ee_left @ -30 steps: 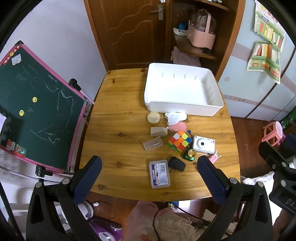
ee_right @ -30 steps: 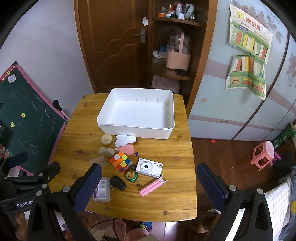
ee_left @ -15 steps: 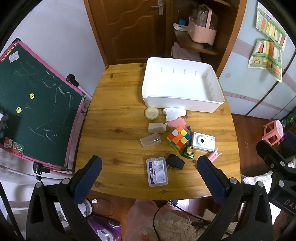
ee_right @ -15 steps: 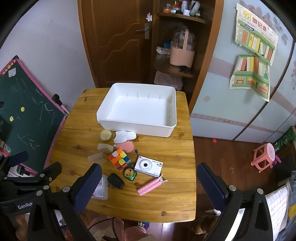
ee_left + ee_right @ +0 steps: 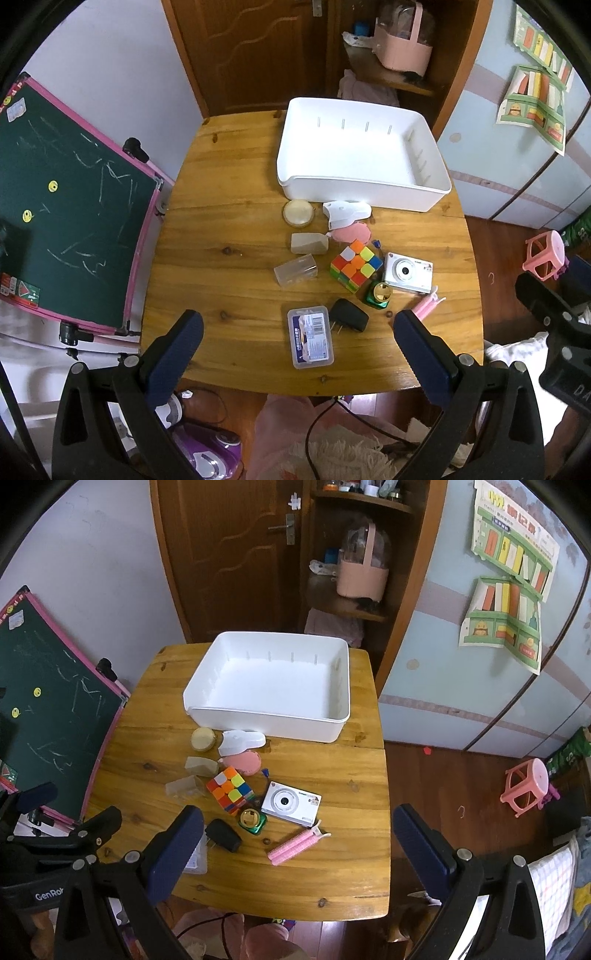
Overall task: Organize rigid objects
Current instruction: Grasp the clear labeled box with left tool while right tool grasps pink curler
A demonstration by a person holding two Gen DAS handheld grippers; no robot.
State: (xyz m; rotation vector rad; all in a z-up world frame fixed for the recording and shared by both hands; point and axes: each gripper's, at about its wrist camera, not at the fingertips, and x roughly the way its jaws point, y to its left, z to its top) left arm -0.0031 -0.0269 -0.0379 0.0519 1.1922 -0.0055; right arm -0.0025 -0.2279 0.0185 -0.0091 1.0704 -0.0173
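An empty white bin [image 5: 369, 192] [image 5: 280, 723] stands at the far side of a wooden table [image 5: 221, 229] [image 5: 351, 768]. In front of it lie a colour cube [image 5: 355, 264] [image 5: 229, 789], a white camera [image 5: 408, 272] [image 5: 290, 803], a black charger [image 5: 349, 315] [image 5: 222, 835], a clear labelled case [image 5: 310, 336], a pink clip [image 5: 295, 846], a green-gold trinket [image 5: 252, 820] and several small pale items. My left gripper [image 5: 297, 350] hovers open high over the near edge. My right gripper [image 5: 297, 845] is open too, above the near right part.
A green chalkboard with a pink frame [image 5: 62, 206] leans at the table's left side. A wooden door and shelf with a pink basket [image 5: 364, 576] stand behind. A pink stool [image 5: 526, 786] sits on the floor to the right. Cloth and a cable lie below the near edge.
Both grippers have drifted slightly, so the table and bin sit a little lower and nearer in view. No object on the table has moved.
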